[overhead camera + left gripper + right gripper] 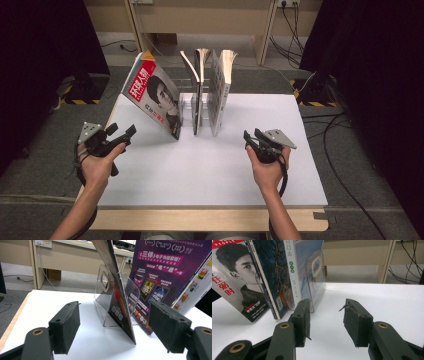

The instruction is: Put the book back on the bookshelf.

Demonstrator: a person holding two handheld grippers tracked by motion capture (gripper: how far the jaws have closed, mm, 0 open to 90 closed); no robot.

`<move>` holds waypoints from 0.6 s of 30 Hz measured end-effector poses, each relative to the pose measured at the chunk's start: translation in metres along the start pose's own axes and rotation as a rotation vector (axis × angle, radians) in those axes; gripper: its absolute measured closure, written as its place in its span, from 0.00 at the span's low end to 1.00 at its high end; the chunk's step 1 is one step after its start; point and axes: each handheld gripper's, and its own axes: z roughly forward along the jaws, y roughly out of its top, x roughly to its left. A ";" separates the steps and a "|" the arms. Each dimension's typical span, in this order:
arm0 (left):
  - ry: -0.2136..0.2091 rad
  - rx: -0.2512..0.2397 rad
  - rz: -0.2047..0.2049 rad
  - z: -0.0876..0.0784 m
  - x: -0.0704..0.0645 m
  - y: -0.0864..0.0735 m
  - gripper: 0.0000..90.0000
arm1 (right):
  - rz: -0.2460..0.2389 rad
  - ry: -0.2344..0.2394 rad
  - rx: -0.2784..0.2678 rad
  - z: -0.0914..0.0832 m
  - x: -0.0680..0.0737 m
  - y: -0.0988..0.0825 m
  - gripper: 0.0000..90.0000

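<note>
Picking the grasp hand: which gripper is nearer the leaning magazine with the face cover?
Left. The left gripper sits just beside the leaning magazine, jaws open; the right gripper is farther, past the upright books.

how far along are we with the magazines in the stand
Done: two books stand upright in the clear stand. In hand: nothing; left gripper and right gripper are open and empty. Left: the portrait magazine leans tilted at the stand's left, probably needing straightening.

table (210, 175) — white | cables (292, 20) — floor, behind | desk legs (262, 35)
</note>
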 end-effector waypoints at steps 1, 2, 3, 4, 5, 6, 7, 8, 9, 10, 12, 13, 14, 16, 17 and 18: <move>0.002 0.000 0.002 -0.001 0.001 -0.001 0.27 | 0.002 0.000 0.001 0.000 0.000 0.000 0.63; 0.003 0.001 0.005 -0.002 0.001 -0.002 0.27 | 0.002 0.000 0.001 0.000 0.000 0.000 0.63; -0.001 0.003 0.005 -0.002 0.001 -0.003 0.27 | 0.002 0.000 0.001 0.000 0.000 0.000 0.63; -0.003 0.002 0.001 -0.003 0.002 -0.004 0.27 | 0.000 0.000 0.002 0.000 0.000 0.000 0.63; -0.001 0.000 0.001 -0.004 0.003 -0.005 0.27 | -0.001 -0.002 0.001 0.000 0.000 -0.001 0.63; 0.000 -0.002 0.001 -0.004 0.003 -0.006 0.27 | -0.002 -0.001 0.001 0.001 0.000 -0.001 0.63; 0.000 -0.002 0.000 -0.005 0.004 -0.007 0.27 | -0.002 -0.001 0.002 0.001 0.000 -0.001 0.63; 0.000 -0.001 0.000 -0.006 0.005 -0.007 0.27 | -0.004 -0.001 0.001 0.001 0.000 -0.001 0.63; 0.001 -0.001 0.001 -0.007 0.006 -0.008 0.27 | -0.005 -0.001 0.001 0.001 0.000 -0.001 0.63; 0.002 -0.001 0.000 -0.008 0.006 -0.009 0.27 | -0.005 -0.002 0.001 0.000 0.000 -0.001 0.63; 0.004 0.001 0.000 -0.010 0.008 -0.011 0.27 | -0.005 -0.003 0.001 0.000 0.000 -0.001 0.63; 0.005 0.003 0.001 -0.011 0.008 -0.012 0.27 | -0.004 -0.003 0.002 0.001 0.000 -0.001 0.63; 0.005 0.004 0.003 -0.011 0.009 -0.013 0.27 | -0.004 -0.003 0.002 0.001 0.000 -0.001 0.63; 0.005 0.012 0.003 -0.013 0.010 -0.017 0.27 | -0.004 -0.003 0.004 0.001 0.000 -0.001 0.63; 0.008 0.016 0.004 -0.014 0.011 -0.018 0.27 | -0.004 -0.003 0.004 0.001 0.000 -0.001 0.63; 0.009 0.018 0.004 -0.015 0.011 -0.020 0.26 | -0.005 -0.003 0.004 0.001 0.000 -0.002 0.63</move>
